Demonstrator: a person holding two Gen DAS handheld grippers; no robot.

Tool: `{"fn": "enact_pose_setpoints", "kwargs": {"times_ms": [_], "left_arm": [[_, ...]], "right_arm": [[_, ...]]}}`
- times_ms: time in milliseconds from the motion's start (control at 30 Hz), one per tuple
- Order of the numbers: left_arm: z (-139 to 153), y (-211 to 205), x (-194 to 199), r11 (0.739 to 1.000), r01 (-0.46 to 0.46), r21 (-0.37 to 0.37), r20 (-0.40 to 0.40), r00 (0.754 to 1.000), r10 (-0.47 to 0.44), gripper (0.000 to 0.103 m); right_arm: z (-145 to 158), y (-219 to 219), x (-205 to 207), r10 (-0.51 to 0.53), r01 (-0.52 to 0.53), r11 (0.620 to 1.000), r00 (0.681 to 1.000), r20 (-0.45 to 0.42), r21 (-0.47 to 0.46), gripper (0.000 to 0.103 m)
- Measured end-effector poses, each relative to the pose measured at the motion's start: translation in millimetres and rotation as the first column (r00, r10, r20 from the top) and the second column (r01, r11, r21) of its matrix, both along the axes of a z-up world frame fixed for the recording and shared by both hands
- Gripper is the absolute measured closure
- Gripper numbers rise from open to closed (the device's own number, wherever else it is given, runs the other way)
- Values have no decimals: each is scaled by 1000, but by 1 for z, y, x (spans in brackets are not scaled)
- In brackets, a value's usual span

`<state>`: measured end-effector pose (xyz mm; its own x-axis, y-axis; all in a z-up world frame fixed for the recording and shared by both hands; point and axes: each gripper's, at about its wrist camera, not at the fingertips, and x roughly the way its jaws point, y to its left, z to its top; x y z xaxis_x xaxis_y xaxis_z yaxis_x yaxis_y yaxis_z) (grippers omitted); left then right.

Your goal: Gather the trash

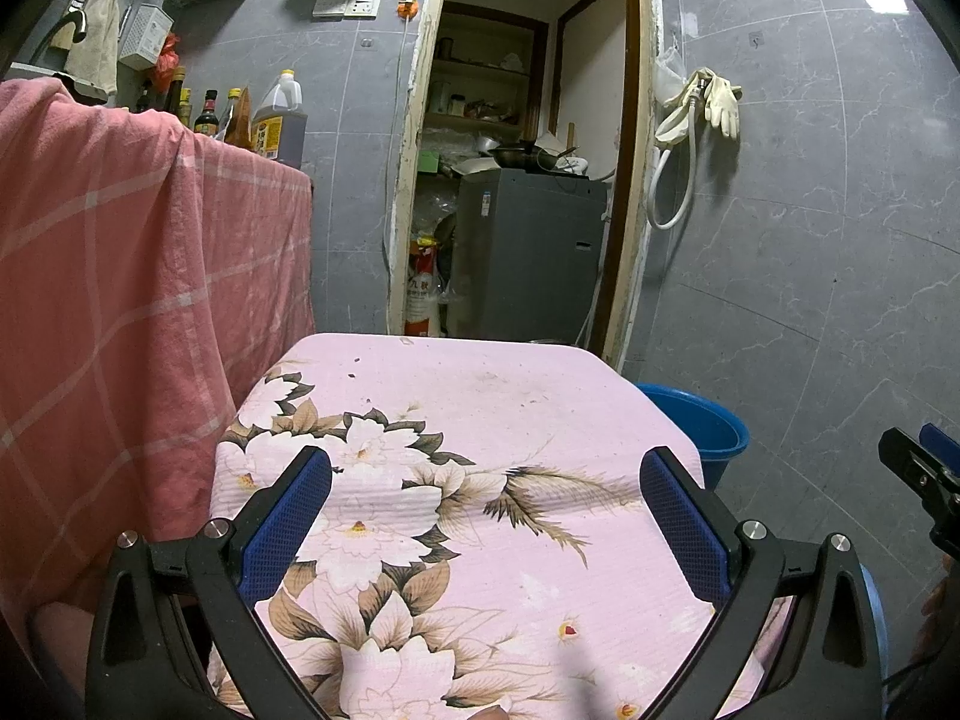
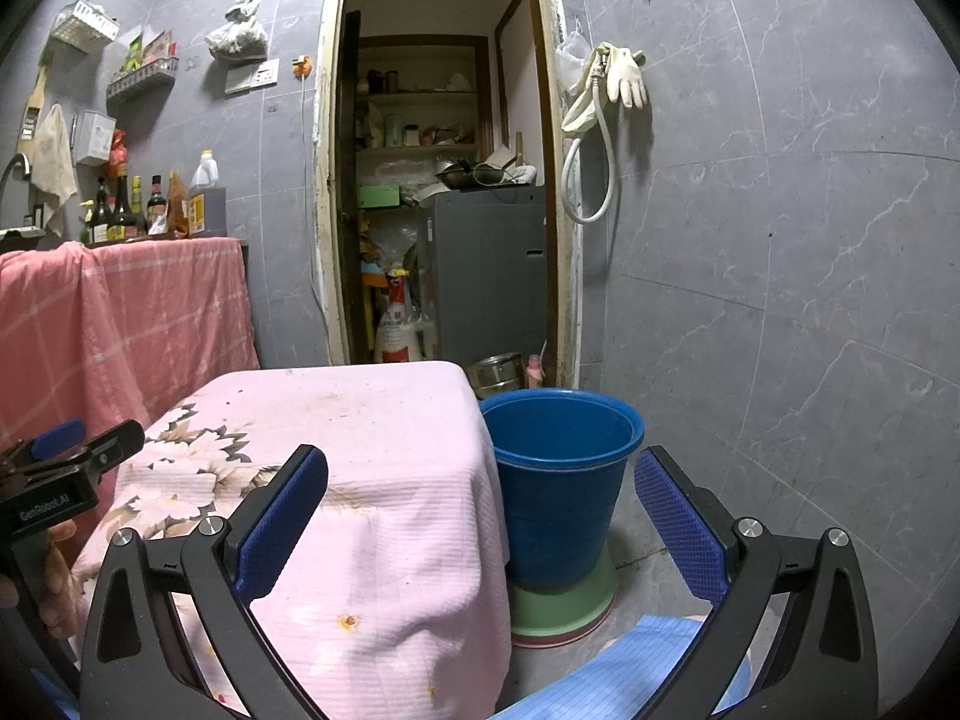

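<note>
while both grippers' fingers (image 1: 288, 516) (image 2: 282, 510) spread wide over the pink floral tabletop (image 2: 372, 468), the blue bucket (image 2: 561, 480) right of it looks empty

"GenRobot.AI" printed on left tongs (image 2: 78, 450) body; other labels on bottles, sack too small to read.

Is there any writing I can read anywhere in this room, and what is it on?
"GenRobot.AI": on the black body of the left gripper, seen from the right wrist.
White sack in the doorway: large characters, too blurred to read.
Bottle labels on the counter: too small to read.
</note>
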<state>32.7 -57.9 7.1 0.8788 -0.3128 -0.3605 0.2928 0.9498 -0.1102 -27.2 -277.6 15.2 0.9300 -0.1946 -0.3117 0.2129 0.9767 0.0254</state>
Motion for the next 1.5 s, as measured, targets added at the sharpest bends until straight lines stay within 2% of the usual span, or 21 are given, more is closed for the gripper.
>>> {"fn": "enact_pose_setpoints", "kwargs": {"times_ms": [1500], "left_arm": [[-1,3,1,1000,2,2,2,1000,-2,2]], "right_arm": [[1,4,1,-2,2,1000,1000,0,0,0]]}}
